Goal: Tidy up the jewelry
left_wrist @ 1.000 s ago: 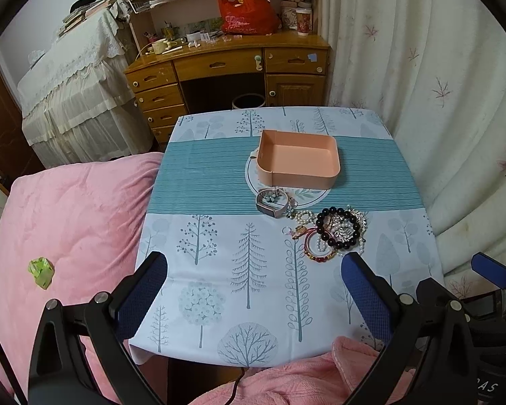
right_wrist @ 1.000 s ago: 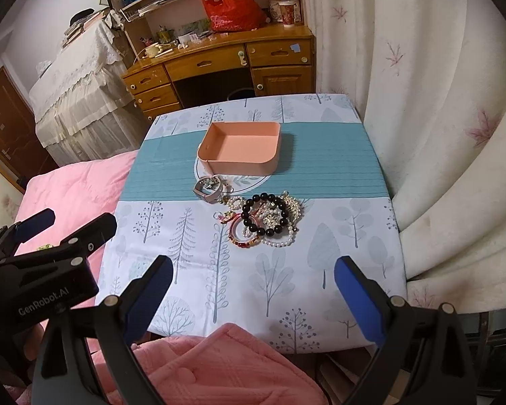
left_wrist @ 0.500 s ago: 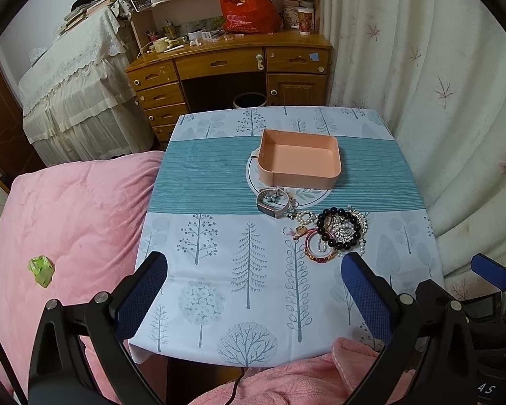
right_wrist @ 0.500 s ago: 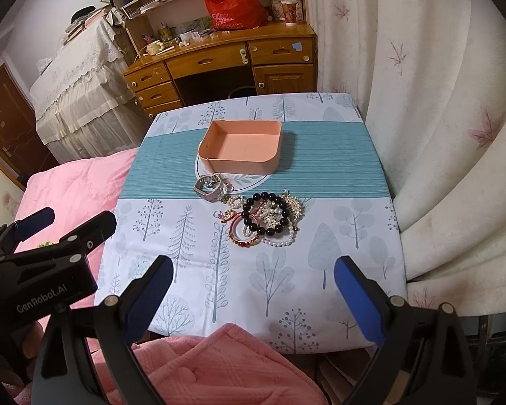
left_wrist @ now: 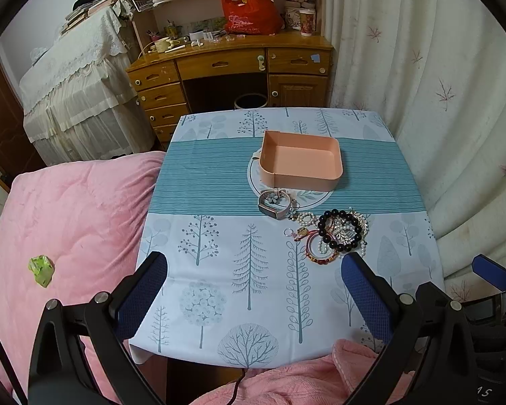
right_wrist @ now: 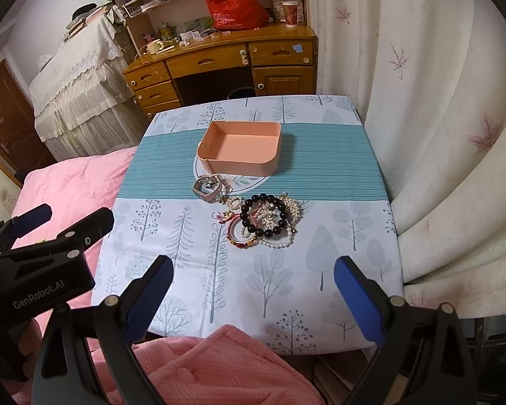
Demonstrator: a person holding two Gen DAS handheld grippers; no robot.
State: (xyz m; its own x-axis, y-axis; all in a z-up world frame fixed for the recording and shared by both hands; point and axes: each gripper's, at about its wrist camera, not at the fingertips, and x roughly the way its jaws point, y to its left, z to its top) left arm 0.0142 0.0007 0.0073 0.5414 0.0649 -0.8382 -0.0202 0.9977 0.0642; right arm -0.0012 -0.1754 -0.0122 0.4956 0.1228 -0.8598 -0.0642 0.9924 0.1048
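Observation:
An empty pink tray (left_wrist: 302, 160) (right_wrist: 243, 150) stands on the teal stripe of the small table. In front of it lies a grey-strapped watch (left_wrist: 274, 204) (right_wrist: 207, 189). To its right is a heap of jewelry: a black bead bracelet (left_wrist: 340, 233) (right_wrist: 264, 216), a red bangle (left_wrist: 317, 251) (right_wrist: 241, 236), pearl strands and gold pieces. My left gripper (left_wrist: 253, 292) is open and empty above the table's near edge. My right gripper (right_wrist: 253, 290) is open and empty, near the front edge too. The left gripper also shows in the right wrist view (right_wrist: 47, 233).
The table's tree-print cloth (left_wrist: 246, 270) has a pink bed (left_wrist: 67, 222) on its left and a curtain (left_wrist: 455, 135) on its right. A wooden desk (left_wrist: 232, 67) stands behind. Pink fabric (right_wrist: 219, 364) lies under the grippers.
Both views have shifted very slightly; the grippers stay open and the jewelry and tray have not moved.

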